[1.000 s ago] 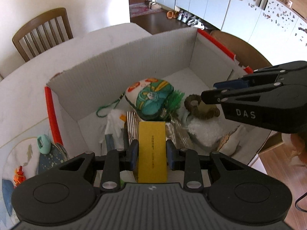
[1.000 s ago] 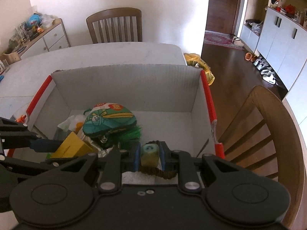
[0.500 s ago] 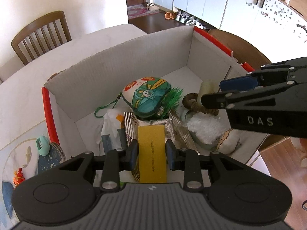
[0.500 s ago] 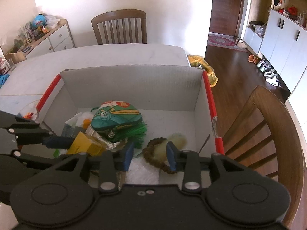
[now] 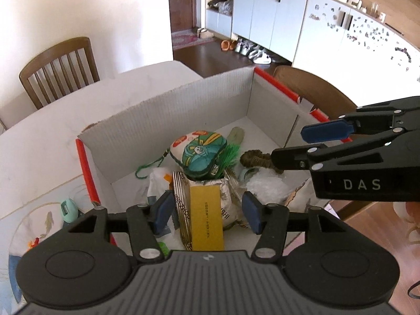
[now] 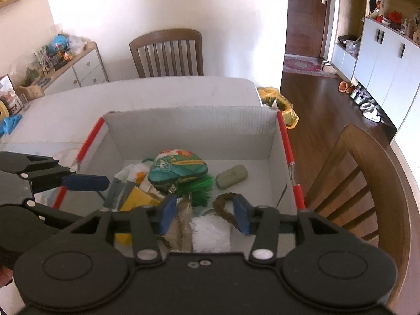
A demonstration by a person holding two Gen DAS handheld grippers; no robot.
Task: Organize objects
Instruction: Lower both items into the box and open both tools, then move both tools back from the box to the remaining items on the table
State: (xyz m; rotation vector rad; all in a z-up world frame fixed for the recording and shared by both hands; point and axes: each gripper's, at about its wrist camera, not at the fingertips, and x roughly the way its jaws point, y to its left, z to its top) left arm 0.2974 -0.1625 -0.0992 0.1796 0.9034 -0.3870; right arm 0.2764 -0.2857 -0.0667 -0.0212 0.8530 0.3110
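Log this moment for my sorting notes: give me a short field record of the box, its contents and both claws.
container: white cardboard box with red-taped edges, open top, on a white table
contents: painted green pouch, green tassel, yellow box, pale green case, brown braided ring, white fluffy item
pale green case: lies apart on the bare box floor near the far wall
left claw: open, pads either side of the yellow box, not touching
right claw: open, empty, above the box

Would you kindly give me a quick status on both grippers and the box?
Left gripper open, yellow card between its jaws. Right gripper open, empty. Green pouch on cardboard box floor. No obstruction seen.
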